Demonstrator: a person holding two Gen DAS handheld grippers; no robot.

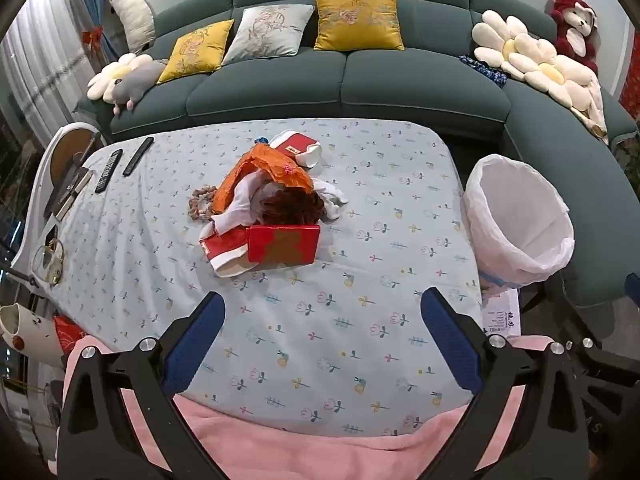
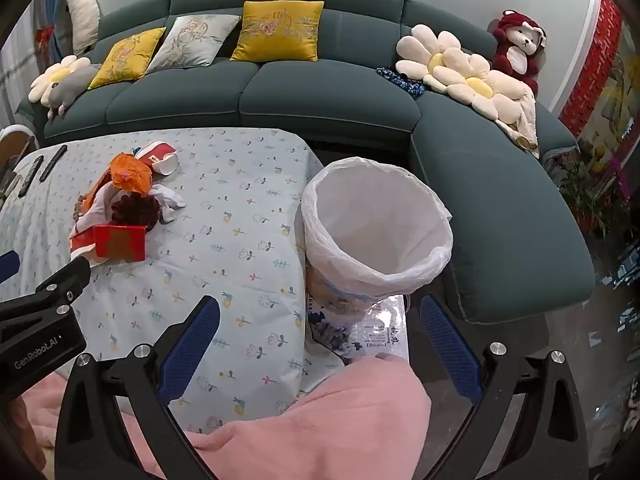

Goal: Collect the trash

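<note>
**A:** While both tongs hang with their fingers spread and nothing between them, where's the trash from each?

**B:** Nearest me is bare tablecloth (image 1: pixel 320 340). Straight ahead of my left tongs (image 1: pixel 322 316) sits the trash pile (image 1: pixel 264 204), well apart from the fingertips. Its closest piece is a red box (image 1: pixel 283 244), long side lying crosswise to my fingers, so I'd judge a grip from front to back. My right tongs (image 2: pixel 320 320) point at the lined bin (image 2: pixel 376 224) just beside the table's right edge; the pile lies far to their left, so the left is the nearer one.

**A:** Count?

**B:** One red box, one flattened red-and-white carton (image 1: pixel 224 250) touching it, one orange wrapper (image 1: pixel 264 168), one red-and-white cup (image 1: pixel 298 148) beyond. White scraps and something dark and frizzy are tangled between; I can't number those. One bin. Two remotes (image 1: pixel 120 162) far left.
</note>
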